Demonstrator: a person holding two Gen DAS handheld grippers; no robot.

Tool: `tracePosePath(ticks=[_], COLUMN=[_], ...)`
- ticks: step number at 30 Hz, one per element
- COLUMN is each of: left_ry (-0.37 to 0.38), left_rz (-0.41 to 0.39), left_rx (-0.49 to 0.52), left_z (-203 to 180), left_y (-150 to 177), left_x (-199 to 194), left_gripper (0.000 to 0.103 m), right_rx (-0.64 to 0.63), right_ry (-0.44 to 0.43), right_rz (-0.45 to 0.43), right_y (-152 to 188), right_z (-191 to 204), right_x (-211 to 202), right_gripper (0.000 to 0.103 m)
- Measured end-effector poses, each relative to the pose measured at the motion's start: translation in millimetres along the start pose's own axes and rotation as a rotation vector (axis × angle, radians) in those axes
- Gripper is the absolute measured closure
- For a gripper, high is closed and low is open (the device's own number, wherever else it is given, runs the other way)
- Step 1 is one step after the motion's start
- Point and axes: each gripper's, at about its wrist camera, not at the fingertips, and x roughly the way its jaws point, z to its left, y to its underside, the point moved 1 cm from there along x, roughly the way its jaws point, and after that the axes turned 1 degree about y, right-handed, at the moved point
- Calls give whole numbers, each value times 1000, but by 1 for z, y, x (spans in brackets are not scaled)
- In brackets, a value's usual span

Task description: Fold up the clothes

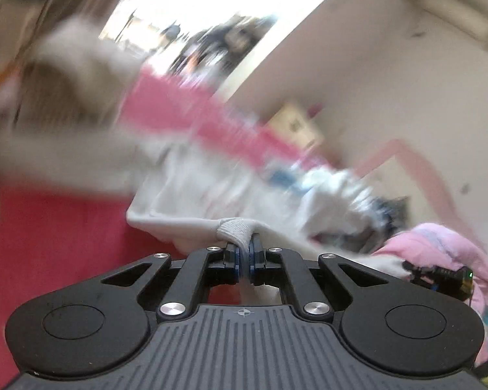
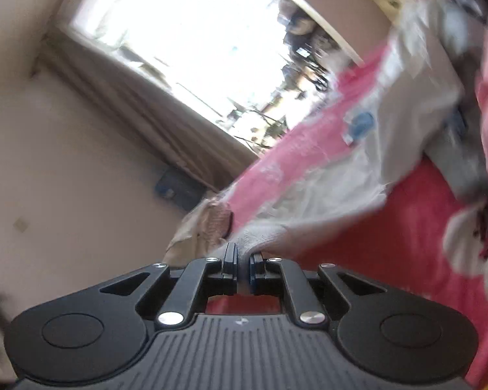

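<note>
Here, a red bed (image 1: 65,227) fills the lower left of the left view and the 4 o'clock area of the right view. A bright window (image 2: 185,32) sits at 12 o'clock in both blurred views. A white garment (image 1: 211,188) stretches across the middle, toward 2 o'clock from the left claw (image 1: 243,256), which is clamped on its ribbed edge. A pink garment (image 1: 439,247) lies at 4 o'clock. The right claw (image 2: 243,260) is pinched on the white cloth too, which runs off toward 2 o'clock.
</note>
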Motion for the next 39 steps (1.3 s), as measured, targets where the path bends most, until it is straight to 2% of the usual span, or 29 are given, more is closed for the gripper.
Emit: tracePosePath(ticks=[2, 4, 9, 12, 14, 18, 27, 32, 37, 39], left_ry=[10, -10, -127, -183, -188, -172, -195, -209, -227, -239], left_rz=[6, 77, 388, 549, 576, 565, 610, 631, 671, 697], left_rx=[55, 53, -21, -24, -16, 38, 137, 210, 218, 225], left_z=[-13, -10, 37, 59, 62, 57, 50, 44, 46, 47], left_y=[0, 20, 118, 168, 180, 174, 186, 184, 171, 163], left_x=[-19, -24, 12, 37, 42, 33, 52, 54, 48, 42], left_gripper=[100, 100, 100, 100, 100, 100, 98, 89, 78, 72], right_rx=[2, 99, 271, 295, 262, 193, 158, 102, 47, -12], right_ry=[64, 156, 368, 407, 405, 424, 513, 531, 584, 620], right_rz=[62, 164, 383, 407, 395, 400, 445, 454, 525, 550], right_y=[22, 54, 126, 138, 133, 130, 161, 163, 157, 151], right_z=[-8, -44, -121, -131, -123, -113, -129, -124, -117, -107], right_x=[-3, 5, 24, 23, 19, 16, 35, 37, 22, 12], right_gripper=[95, 95, 95, 95, 95, 95, 95, 93, 77, 77])
